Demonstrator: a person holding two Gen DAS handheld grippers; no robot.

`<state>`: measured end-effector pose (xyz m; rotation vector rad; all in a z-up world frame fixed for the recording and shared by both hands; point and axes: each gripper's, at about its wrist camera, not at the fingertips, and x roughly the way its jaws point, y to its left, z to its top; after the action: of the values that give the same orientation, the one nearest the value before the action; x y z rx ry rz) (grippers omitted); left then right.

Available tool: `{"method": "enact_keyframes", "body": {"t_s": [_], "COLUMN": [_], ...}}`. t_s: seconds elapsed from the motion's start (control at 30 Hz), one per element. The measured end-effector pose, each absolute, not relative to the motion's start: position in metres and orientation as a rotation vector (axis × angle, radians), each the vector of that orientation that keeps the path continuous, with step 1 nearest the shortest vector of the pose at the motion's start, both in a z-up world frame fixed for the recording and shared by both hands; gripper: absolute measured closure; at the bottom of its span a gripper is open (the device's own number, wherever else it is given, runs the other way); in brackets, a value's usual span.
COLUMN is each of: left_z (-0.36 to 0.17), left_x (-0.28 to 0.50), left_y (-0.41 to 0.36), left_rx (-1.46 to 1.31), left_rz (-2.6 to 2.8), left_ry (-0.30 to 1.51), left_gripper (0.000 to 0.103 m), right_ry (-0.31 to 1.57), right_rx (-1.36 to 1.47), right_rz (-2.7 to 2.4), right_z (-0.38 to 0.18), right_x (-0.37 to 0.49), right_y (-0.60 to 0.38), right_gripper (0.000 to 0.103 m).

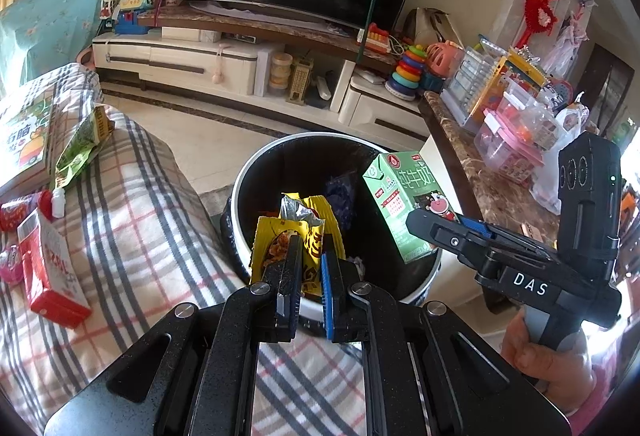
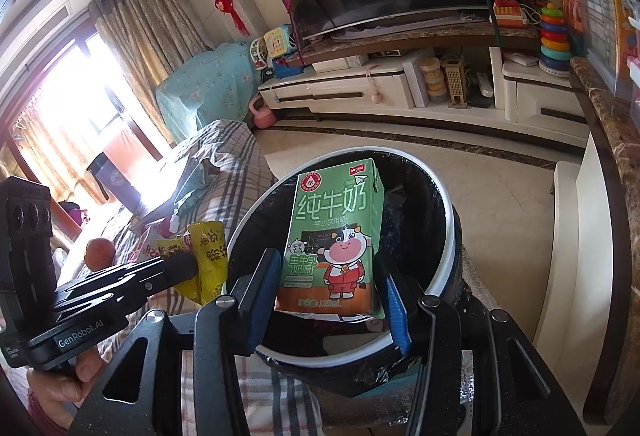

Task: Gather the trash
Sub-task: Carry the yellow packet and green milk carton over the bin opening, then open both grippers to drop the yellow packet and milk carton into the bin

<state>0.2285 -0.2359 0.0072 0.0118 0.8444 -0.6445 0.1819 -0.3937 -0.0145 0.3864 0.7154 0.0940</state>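
Left wrist view, from the left: on the plaid blanket (image 1: 152, 196) lie more leftovers, a red-and-white carton (image 1: 48, 272) and a green snack bag (image 1: 78, 148). At centre the left gripper (image 1: 312, 268) is pinched nearly shut on a yellow snack wrapper (image 1: 296, 232), held over the mouth of the trash bin (image 1: 248, 176). To the right, the right gripper (image 1: 424, 224), marked "DAS", clamps a green milk carton (image 1: 404, 204) at a middling width above the bin's right side.

Both items look ready to drop. I would bring each one well inside the rim before letting go, the wrapper first since it is light and may cling to a pad, and release the carton low so it does not bounce off the edge.

The carton reads "纯牛奶", "学生饮用奶" and "125mL"; the left tool's body reads "GenRobot.AI".
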Motion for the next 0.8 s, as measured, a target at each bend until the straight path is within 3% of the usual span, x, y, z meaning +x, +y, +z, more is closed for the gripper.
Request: {"method": "enact_keyframes", "body": {"t_s": [0.8], "left_z": [-0.004], "left_x": [0.25], "left_y": [-0.265], "left_rx": [0.047], "left_rz": [-0.63], "left_ry": [0.873], "left_gripper": [0.095], "right_ry": [0.749], "right_rx": [0.397], "right_rz": [0.075], "right_z": [-0.022], "right_x": [0.204], "right_y": [-0.408], "right_gripper": [0.054]}}
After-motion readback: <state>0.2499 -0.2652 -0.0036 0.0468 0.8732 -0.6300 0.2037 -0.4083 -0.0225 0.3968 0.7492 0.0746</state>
